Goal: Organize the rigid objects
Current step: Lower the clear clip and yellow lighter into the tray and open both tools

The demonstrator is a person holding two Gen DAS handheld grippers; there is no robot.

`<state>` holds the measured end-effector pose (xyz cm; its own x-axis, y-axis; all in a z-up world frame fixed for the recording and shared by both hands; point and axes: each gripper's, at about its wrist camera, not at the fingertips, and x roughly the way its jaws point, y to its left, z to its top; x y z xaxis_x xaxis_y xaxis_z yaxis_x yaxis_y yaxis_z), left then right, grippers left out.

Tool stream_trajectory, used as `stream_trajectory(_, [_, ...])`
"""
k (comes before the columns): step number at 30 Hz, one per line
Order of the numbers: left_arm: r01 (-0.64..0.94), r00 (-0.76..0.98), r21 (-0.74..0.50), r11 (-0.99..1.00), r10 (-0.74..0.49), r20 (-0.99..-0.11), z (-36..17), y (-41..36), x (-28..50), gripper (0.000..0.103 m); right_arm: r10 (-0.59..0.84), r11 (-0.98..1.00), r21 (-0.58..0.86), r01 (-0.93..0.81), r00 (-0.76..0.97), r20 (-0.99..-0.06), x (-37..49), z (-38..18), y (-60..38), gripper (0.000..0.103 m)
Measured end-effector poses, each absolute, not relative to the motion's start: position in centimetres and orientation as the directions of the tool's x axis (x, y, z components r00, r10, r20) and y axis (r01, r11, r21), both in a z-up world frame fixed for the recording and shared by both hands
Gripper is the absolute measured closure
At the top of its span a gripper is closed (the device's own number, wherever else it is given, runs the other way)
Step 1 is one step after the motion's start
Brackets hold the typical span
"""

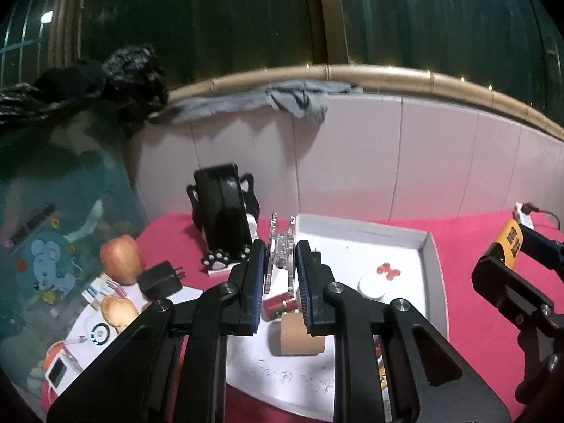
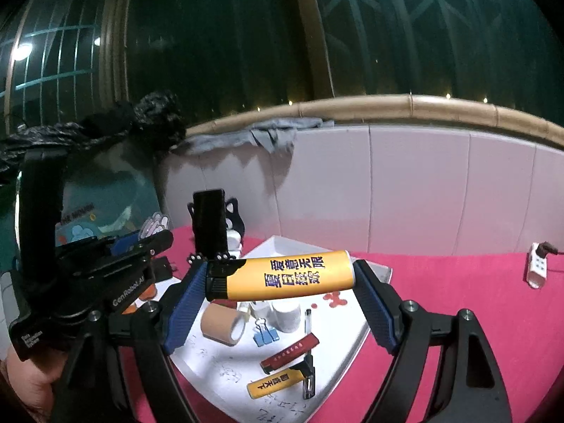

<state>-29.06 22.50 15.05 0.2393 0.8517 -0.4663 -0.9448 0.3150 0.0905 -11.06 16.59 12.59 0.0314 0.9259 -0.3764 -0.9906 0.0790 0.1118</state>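
My left gripper (image 1: 280,275) is shut on a clear acrylic piece (image 1: 280,252), which stands upright between the blue pads above the near left part of the white tray (image 1: 428,246). My right gripper (image 2: 282,280) is shut on a large yellow lighter (image 2: 285,275) with a black cap. It grips the lighter end to end, level above the white tray (image 2: 377,271). The same lighter (image 1: 511,239) shows at the right edge of the left wrist view. In the tray lie a brown tape roll (image 2: 222,324), blue binder clips (image 2: 266,331), a white bottle (image 2: 287,313), a red lighter (image 2: 290,349), a small yellow lighter (image 2: 275,384) and a pen (image 2: 308,349).
A black phone (image 1: 222,211) leans in a cat-paw stand behind the tray. To the left are an apple (image 1: 121,259), a black charger (image 1: 160,280) and small gadgets. A white power strip (image 2: 537,268) lies on the pink cloth (image 2: 458,299) at the right. A tiled wall runs behind.
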Motion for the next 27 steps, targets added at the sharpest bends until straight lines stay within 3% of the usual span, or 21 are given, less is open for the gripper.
stream_trajectory(6, [-0.933,0.242,0.102,0.346,0.811,-0.532,12.8,26.0,-27.3,0.086,0.901,0.107,0.108,-0.988,0.051,-0.432,-10.2,10.4,18.6,0.021])
stream_trajectory(14, [-0.903,0.266,0.081,0.422,0.696,-0.667,8.8,32.1,-23.5,0.086,0.813,0.111,0.091,-0.99,0.038,-0.581,-8.6,5.9,23.4,0.021])
stream_trajectory(23, [-0.899,0.214,0.128,0.419,0.676,-0.705,6.5,34.8,-21.6,0.086,0.766,0.068,0.042,-0.997,0.025,-0.642,-9.0,3.2,26.2,0.021])
stream_trajectory(27, [-0.91,0.202,0.122,0.397,0.678,-0.707,6.0,35.0,-22.2,0.073,0.758,0.046,-0.003,-0.999,0.037,-0.651,-9.8,2.8,26.6,0.019])
